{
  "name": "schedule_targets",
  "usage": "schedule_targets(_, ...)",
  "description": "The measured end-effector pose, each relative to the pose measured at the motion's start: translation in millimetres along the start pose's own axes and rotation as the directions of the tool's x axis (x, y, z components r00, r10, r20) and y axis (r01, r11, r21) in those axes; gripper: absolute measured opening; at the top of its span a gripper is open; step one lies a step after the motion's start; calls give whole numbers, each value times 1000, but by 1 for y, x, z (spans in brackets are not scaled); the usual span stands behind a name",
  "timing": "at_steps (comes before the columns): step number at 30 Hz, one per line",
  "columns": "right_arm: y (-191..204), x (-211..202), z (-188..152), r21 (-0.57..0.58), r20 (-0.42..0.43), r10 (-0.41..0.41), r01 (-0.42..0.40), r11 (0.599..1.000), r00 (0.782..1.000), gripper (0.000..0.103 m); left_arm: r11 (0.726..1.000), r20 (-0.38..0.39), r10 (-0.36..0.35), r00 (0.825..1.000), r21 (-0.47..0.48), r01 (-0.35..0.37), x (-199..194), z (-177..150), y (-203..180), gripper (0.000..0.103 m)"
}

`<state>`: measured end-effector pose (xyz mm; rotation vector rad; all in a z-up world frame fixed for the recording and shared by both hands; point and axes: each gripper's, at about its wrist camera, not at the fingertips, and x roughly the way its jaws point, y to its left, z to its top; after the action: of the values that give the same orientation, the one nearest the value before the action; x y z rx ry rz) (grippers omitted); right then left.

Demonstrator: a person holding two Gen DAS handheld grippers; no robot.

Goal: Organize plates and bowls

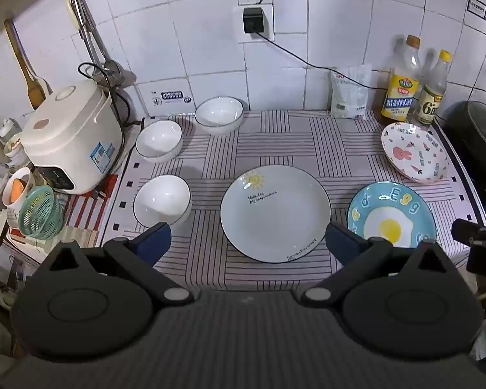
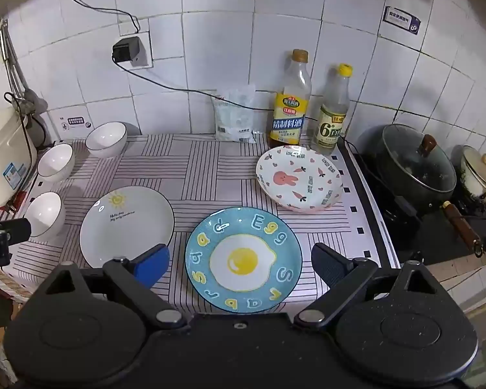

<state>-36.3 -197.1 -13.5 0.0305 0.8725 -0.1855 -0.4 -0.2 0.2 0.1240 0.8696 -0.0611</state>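
Right now your left tongs (image 1: 248,243) stand wide apart with nothing between their blue padded tips, tilted down over the table (image 1: 275,136), whose cloth is flat and printed with blocks of thin stripes. Straight ahead of them, between the two tips, lies the round white sun plate (image 1: 275,214), smooth and glazed with a thin dark rim. Ahead and to their left sit three deep white bowls: the near bowl (image 1: 162,200) just beyond the left tip, the middle bowl (image 1: 159,140) farther on, the far bowl (image 1: 219,114) close to the tiled wall. Your right tongs (image 2: 239,262) are likewise spread wide and hold nothing; the glossy blue egg plate (image 2: 243,259), a flat disc with raised-looking letters round a fried egg, lies between their tips on the cloth. Beyond their right tip rests the shallow rabbit plate (image 2: 299,178), pale with a pink rim, just in front of two clear bottles (image 2: 290,103). Left of the left tongs stands a rounded cream rice cooker (image 1: 71,136).
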Motion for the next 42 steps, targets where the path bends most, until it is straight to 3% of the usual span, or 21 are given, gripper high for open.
schedule_targets(5, 0, -2, 14, -10, -15, -6, 6, 1000, 1000, 97, 1000, 11, 12, 1000, 22, -12, -2, -11, -9, 103)
schedule_targets(8, -4, 4, -2, -10, -13, -5, 5, 1000, 1000, 97, 999, -50, -30, 998, 12, 31, 11, -4, -4, 103)
schedule_targets(10, -5, 9, -14, -6, -13, 0, 0, 1000, 1000, 97, 999, -46, -48, 998, 15, 49, 7, -4, 1, 103)
schedule_targets(23, -5, 10, -11, 9, -53, -13, 14, 1000, 998, 97, 998, -105, -47, 993, 46, 52, 7, -10, -14, 103)
schedule_targets(42, -18, 7, -8, -3, -47, -70, 70, 998, 996, 97, 998, -128, -52, 990, 11, 54, 16, -18, 3, 103)
